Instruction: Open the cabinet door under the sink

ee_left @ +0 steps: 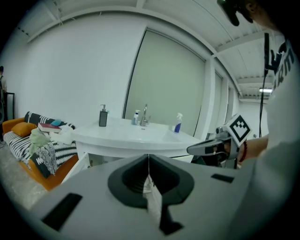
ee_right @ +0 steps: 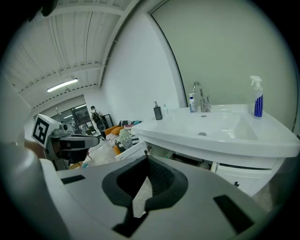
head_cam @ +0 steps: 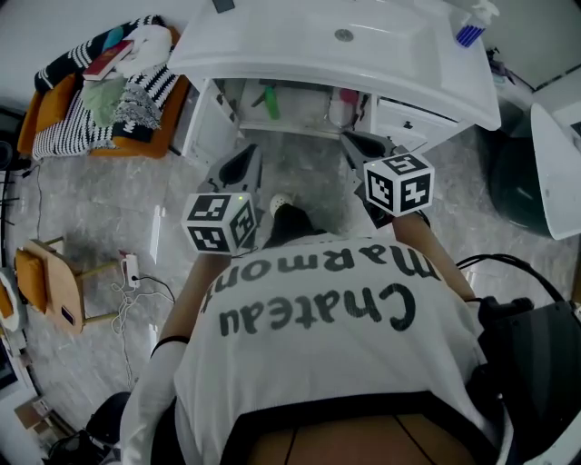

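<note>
- Head view: white sink (head_cam: 272,41) at the top, its rim overhanging and hiding the upper cabinet. Cabinet door (head_cam: 205,123) under the sink's left end, apparently swung out toward the orange sofa (head_cam: 47,102), though hard to judge from above. Green item (head_cam: 270,100) and pale bottle (head_cam: 344,107) exposed inside. Left hand-held gripper (head_cam: 243,162) and right hand-held gripper (head_cam: 363,145) near the opening, apart from the door. Spray bottle (head_cam: 472,23) on the sink's right corner; wooden stool (head_cam: 54,286) and power strip (head_cam: 132,269) on the floor at left.
- Left gripper view: jaws pressed together, nothing between them. Own grey body blocking the lower cabinet. Soap dispenser (ee_left: 103,116) and tap (ee_left: 145,115) on the sink; door edge (ee_left: 79,164) just beside the sofa.
- Right gripper view: jaws likewise closed and empty. Door (ee_right: 133,151) standing out below the sink's left end, white drawer front (ee_right: 239,176) under its right; left hand-held gripper at far left.
</note>
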